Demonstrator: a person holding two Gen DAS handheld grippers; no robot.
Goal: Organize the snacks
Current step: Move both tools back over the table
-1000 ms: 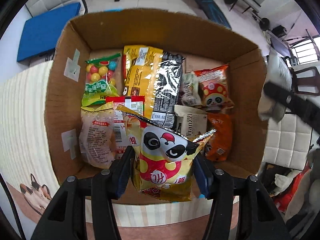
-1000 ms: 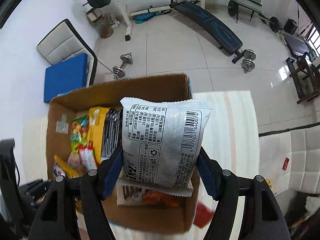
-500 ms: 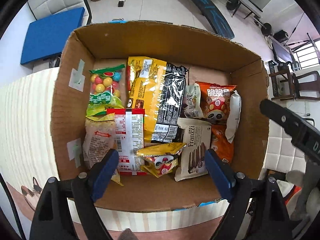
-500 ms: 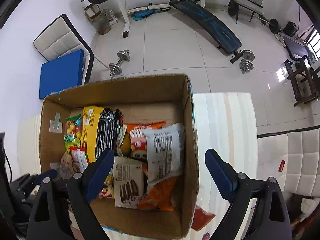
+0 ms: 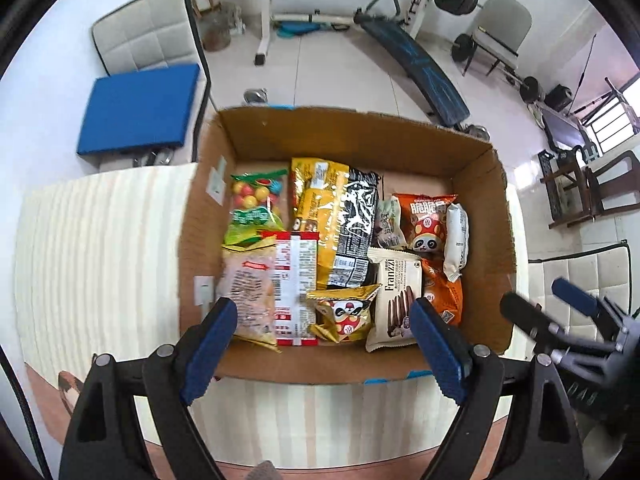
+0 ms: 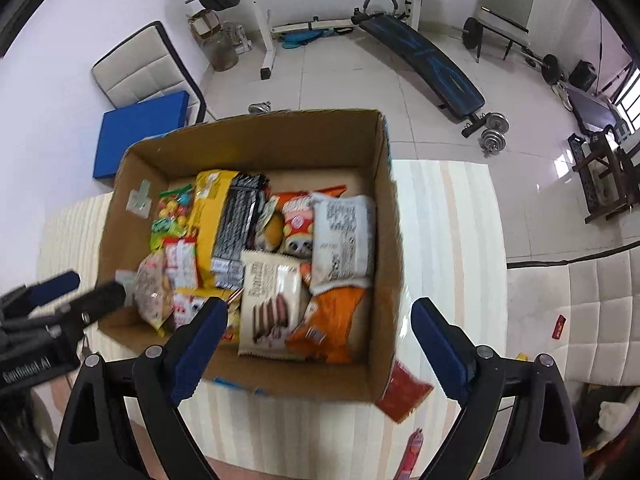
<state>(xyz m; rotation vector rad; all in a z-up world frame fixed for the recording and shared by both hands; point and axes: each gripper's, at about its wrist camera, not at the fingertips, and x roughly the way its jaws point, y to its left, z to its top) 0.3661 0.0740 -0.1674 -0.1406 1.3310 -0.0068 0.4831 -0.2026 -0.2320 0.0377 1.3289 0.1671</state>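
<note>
We hold both tongs, left (image 5: 322, 336) and right (image 6: 320, 334), spread apart and empty above one brown cardboard box (image 5: 362, 136) packed with about eleven snack packets.

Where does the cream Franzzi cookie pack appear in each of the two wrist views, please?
Left wrist: the Franzzi pack lies in the box's near right part, just left of the orange bag.
Right wrist: the Franzzi pack lies low in the middle of the box, again left of the orange bag.
Shared landmark: the cardboard box that holds it.
</note>
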